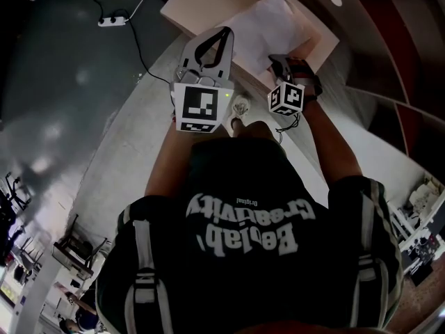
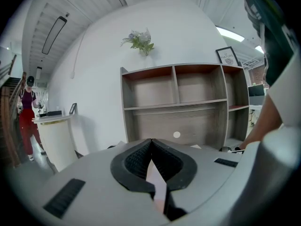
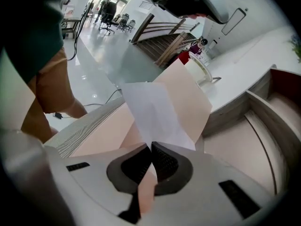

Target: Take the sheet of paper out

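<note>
A white sheet of paper (image 1: 263, 26) lies in an open pale pink folder (image 1: 212, 2) on a grey wood-grain counter (image 1: 163, 61). My right gripper (image 1: 278, 62) is at the sheet's near edge. In the right gripper view it (image 3: 151, 146) is shut on the sheet (image 3: 155, 114), which rises from between the pads in front of the folder (image 3: 193, 95). My left gripper (image 1: 224, 32) reaches to the folder's near left edge. In the left gripper view its tips (image 2: 151, 140) meet, with a pale pink strip of the folder between the pads.
A wooden shelf unit (image 2: 188, 98) with bare compartments stands against the white wall ahead. A power strip (image 1: 113, 21) and cable lie on the floor to the left. A person in red (image 2: 28, 112) stands far off by a white desk. My shoe (image 1: 240, 106) shows below the counter edge.
</note>
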A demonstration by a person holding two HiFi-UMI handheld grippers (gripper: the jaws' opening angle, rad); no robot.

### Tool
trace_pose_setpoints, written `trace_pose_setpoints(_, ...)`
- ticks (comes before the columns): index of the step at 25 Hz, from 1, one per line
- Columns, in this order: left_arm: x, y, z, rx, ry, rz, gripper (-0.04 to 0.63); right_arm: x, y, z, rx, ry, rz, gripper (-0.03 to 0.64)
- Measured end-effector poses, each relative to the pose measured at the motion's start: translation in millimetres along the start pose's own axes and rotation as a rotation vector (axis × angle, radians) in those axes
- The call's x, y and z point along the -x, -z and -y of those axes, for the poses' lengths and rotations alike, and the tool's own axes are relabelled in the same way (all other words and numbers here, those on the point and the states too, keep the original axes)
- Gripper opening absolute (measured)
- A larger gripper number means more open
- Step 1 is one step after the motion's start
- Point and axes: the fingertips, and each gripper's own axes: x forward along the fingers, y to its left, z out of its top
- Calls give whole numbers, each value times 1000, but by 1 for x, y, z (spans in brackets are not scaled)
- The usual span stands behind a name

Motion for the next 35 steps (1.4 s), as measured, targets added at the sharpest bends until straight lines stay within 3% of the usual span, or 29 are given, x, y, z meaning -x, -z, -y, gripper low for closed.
trace_pose_setpoints(10,3,-9,9,-30,6,8,18,30,-3,23,-287,9,62,32)
trace_pose_setpoints(17,6,-20,24,-44,0,21,18,64,-4,47,-588,50,159,32)
trace_pose_setpoints(26,11,-40,36,-80,19,52,18,106,-9,64,-790,105,229,32)
trace_pose_setpoints(35,0,-76,20,-103,155,117,18,135,-34,104,-1003,239,256,32)
